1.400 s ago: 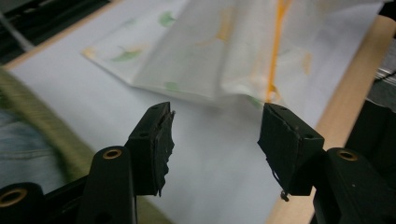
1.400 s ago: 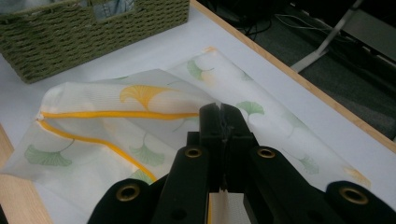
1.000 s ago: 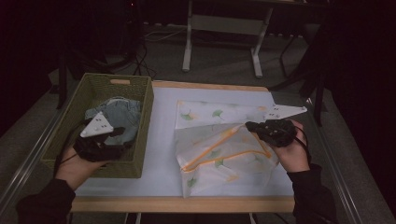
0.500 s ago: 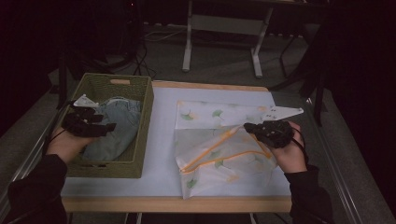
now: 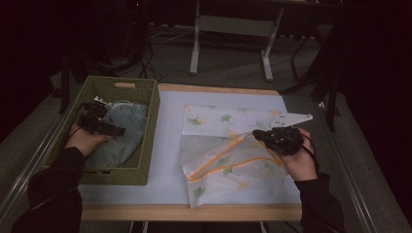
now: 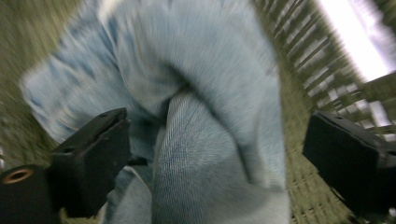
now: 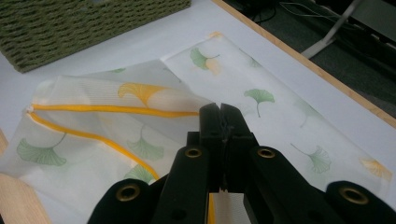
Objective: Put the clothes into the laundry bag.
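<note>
A green woven basket (image 5: 121, 83) stands on the left of the table with a light blue denim garment (image 5: 124, 131) lying in it. My left gripper (image 5: 111, 120) is down inside the basket, just over the denim. Its jaws stand wide open with a fold of the denim (image 6: 210, 140) between them; the view is blurred. At the right lies a white mesh bag (image 5: 228, 160) printed with ginkgo leaves and trimmed in orange. My right gripper (image 5: 257, 135) is shut on the bag's edge and lifts it a little. The bag (image 7: 140, 93) spreads out beyond the right gripper (image 7: 220, 116).
A white mat (image 5: 170, 145) covers the wooden table, with bare mat between basket and bag. The basket's wall (image 7: 70, 28) stands beyond the bag. A metal table frame (image 5: 233, 24) stands on the dark floor behind.
My left gripper swung from the basket's front to its left side, then lowered over the denim with its jaws open. The right gripper stayed almost still, holding the bag.
</note>
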